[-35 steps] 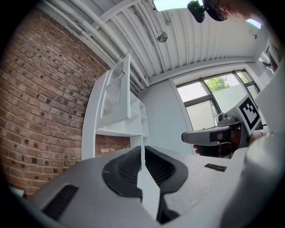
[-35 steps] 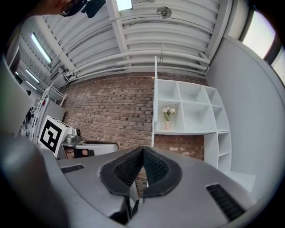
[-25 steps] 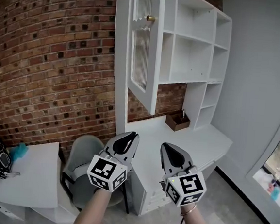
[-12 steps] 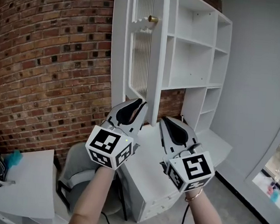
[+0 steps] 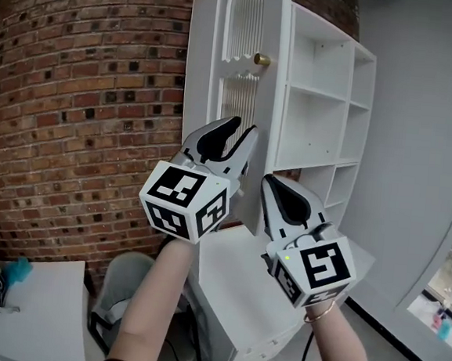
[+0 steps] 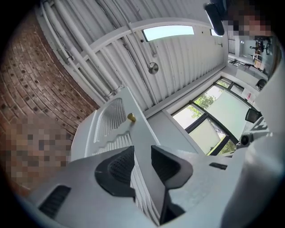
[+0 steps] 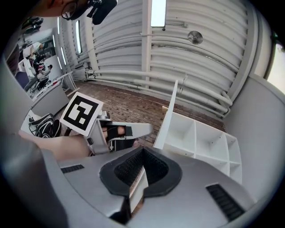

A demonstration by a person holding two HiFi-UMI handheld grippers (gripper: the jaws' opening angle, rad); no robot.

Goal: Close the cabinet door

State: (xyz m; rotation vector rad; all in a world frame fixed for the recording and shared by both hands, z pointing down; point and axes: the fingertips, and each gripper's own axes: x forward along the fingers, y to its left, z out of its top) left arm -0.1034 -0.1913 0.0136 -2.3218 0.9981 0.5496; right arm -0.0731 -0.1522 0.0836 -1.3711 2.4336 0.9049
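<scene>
Cabinet door [image 5: 245, 99] stands swung out from the shelf unit [image 5: 318, 121], nearly edge-on to me, above the back left corner of the white table [image 5: 225, 282]; not closed yet.

My left hand-held gripper [image 5: 244, 126] is up at the door's free edge, below the brass knob [image 5: 262, 59]; its jaws have just been opening and now stand apart, w/ the door's edge running between them but neither pad pressing on it. My right hand-held gripper [image 5: 267, 181] sits just beside and lower, jaws together, nothing clamped as far as I can see.

To do this well, I reckon: either nip the edge lightly or lay one pad flat on the outer face and sweep the door in an arc toward the shelf unit; contact on the solid frame, not the panel; let the hinge set the path, no forcing sideways; slip the inner jaw out before the edge meets the unit, else it gets pinched.

Materials: door is smooth white painted board, prob. rigid; centre panel is ribbed w/ fine vertical flutes and a wavy top line; knob small, round, shiny metal; pads black, finely textured, should hold on paint.
</scene>
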